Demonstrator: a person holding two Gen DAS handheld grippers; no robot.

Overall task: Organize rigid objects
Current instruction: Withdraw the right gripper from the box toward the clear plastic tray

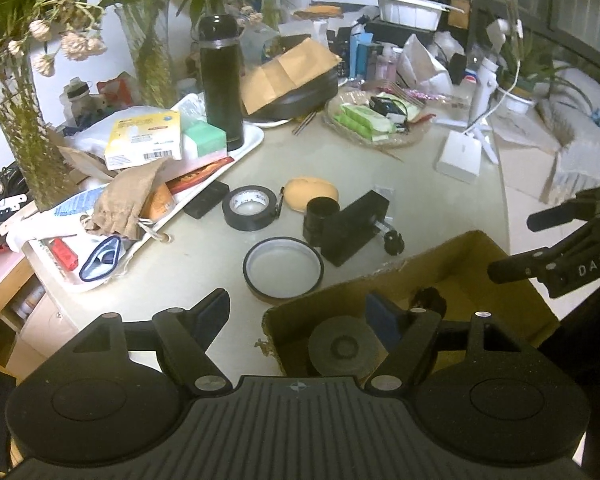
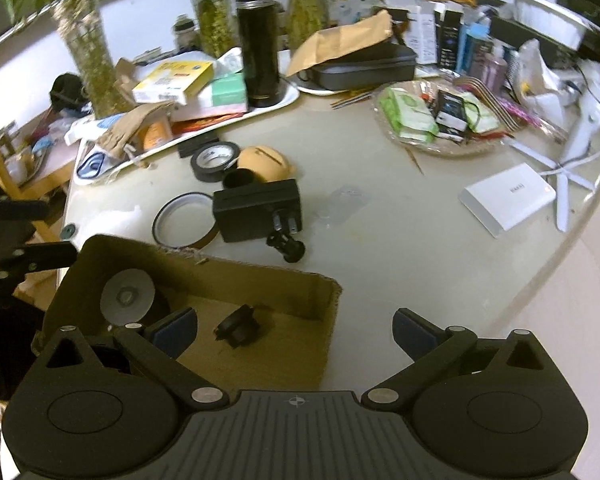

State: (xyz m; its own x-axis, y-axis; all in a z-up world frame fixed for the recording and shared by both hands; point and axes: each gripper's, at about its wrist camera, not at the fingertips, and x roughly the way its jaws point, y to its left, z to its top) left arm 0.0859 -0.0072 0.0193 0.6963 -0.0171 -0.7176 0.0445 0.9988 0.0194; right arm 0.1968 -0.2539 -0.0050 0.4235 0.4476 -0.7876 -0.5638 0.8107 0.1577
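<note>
Both grippers hang over the near cardboard box [image 2: 220,344]. The left gripper [image 1: 300,316] and right gripper [image 2: 296,330] stand released, nothing between the jaws. A grey disc [image 2: 128,294] and a small black part [image 2: 238,326] lie inside. Judgement: next pick is the black block [image 2: 256,210] or thin tape ring [image 2: 182,216], just beyond the far wall. Clear that wall on approach; open table lies right.

Black flask [image 1: 221,80] upright on white tray [image 1: 256,136]; plant vases [image 1: 150,60] behind.
</note>
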